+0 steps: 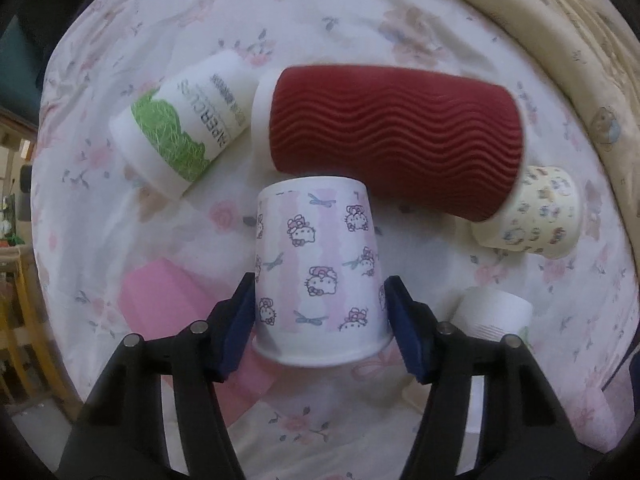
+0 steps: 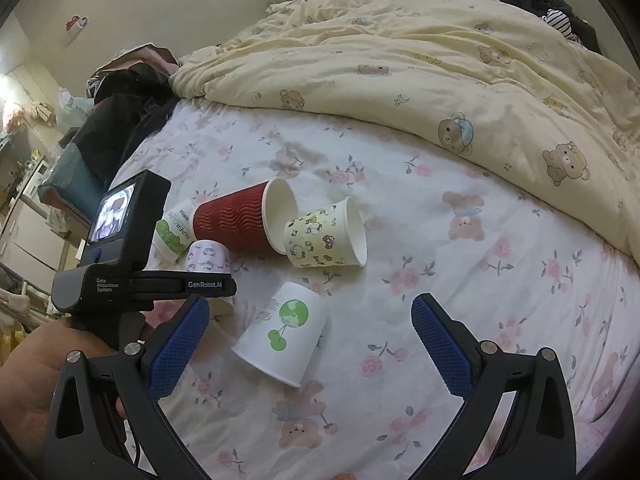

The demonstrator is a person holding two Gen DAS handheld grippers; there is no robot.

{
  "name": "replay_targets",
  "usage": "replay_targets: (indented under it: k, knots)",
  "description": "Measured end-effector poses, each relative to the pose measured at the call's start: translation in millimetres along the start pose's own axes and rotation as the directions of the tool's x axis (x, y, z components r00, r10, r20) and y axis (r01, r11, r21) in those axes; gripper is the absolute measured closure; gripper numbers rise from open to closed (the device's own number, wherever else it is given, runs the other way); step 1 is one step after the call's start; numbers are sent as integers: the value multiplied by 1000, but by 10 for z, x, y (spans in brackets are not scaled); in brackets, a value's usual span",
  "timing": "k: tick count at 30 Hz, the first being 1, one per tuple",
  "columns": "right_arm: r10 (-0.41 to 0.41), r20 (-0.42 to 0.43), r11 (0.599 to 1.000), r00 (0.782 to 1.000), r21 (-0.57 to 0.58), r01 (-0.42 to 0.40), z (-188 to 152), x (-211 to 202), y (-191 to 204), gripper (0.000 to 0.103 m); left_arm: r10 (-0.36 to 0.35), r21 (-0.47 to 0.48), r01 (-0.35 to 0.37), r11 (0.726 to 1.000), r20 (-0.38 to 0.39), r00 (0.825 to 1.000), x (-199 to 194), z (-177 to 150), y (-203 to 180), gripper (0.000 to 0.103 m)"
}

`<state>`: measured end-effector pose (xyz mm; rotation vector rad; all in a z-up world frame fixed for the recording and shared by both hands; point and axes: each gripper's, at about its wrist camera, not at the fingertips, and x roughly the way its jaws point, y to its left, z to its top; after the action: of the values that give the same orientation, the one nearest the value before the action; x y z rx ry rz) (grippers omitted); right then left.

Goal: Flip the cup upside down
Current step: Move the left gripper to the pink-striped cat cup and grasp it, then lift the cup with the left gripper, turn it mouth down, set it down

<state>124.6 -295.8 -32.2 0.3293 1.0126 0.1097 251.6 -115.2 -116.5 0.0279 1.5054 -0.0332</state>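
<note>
1. Nearest in the left wrist view, the left gripper [image 1: 321,320] has its two blue pads on either side of the kitty cup [image 1: 318,270], low on its wall near the rim; the pads [image 1: 236,326] look to be touching or very nearly touching the paper, so I judge it clenched on the cup, though how firmly I cannot tell

2. That cup already stands rim down and base up on the flowered sheet [image 1: 360,32], so the flip looks nearly done; what remains, I judge, is to seat the rim flat and let go

3. To finish well: keep the squeeze light, since thin paper would crush easily, lower it straight, open the pads evenly, and draw back without dragging the rim

4. The right gripper [image 2: 310,344] hangs released and holding nothing, its jaws wide apart above the sheet, with a white cup with a green globe [image 2: 282,332] lying between them but further off

5. Just beyond the kitty cup lies a red ribbed cup [image 1: 392,140] on its side, close enough to be knocked; keep the withdrawal towards the near side

6. Further left is a white cup with a green pattern [image 1: 180,120], to the right a yellow printed cup [image 1: 532,216], both tipped over

7. Farthest is a cream quilt [image 2: 460,80] with bears
</note>
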Motion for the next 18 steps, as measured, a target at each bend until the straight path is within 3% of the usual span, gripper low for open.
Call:
replay_targets:
  k: [12,18]
  knots:
    - [1,36,1000,999,-22,0,-27,-162,105,0,-75,-27,79,996,132,988,-729,-69,106,44]
    - [13,46,1000,999,-19,-13,-87,-237,120,0,-97,-24,103,994,179,979,-946,-520,301,44]
